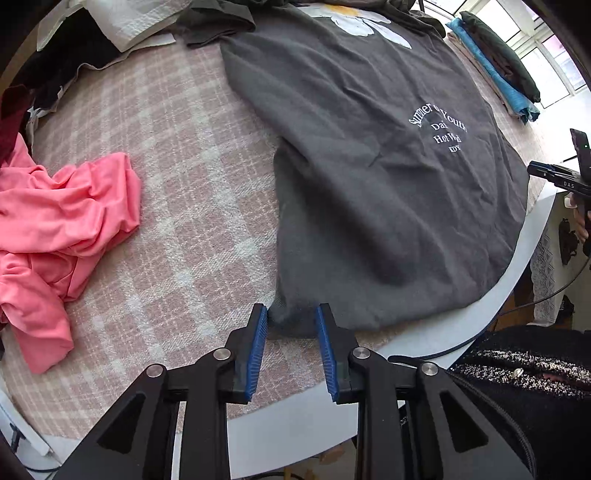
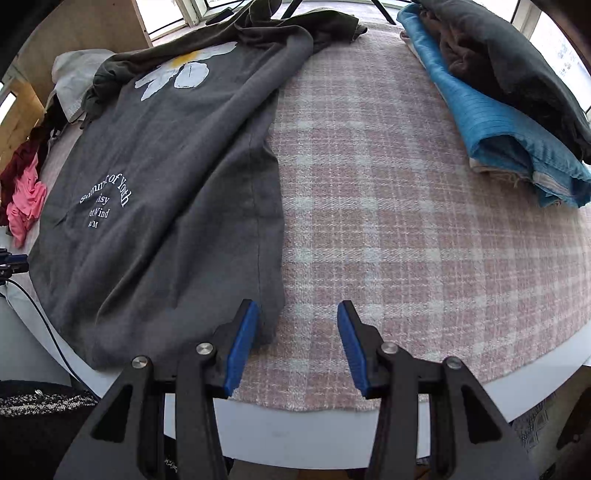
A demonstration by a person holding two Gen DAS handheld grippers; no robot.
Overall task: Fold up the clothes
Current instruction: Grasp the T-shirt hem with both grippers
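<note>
Grippers (image 1: pixel 290 321) (image 2: pixel 297 317) steeply downward, jaws parted, at grey shirt's (image 1: pixel 369 166) hem corners

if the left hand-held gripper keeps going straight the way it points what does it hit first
Most likely the near corner of the grey shirt, which lies between the open fingers of the left hand-held gripper, with the checked cloth under it. Depth is hard to judge.

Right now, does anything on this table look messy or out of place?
Yes. A pink garment lies crumpled in a heap on the checked cloth, left of the spread grey T-shirt. More clothes are bunched at the far edge, unlike the folded stack.
</note>
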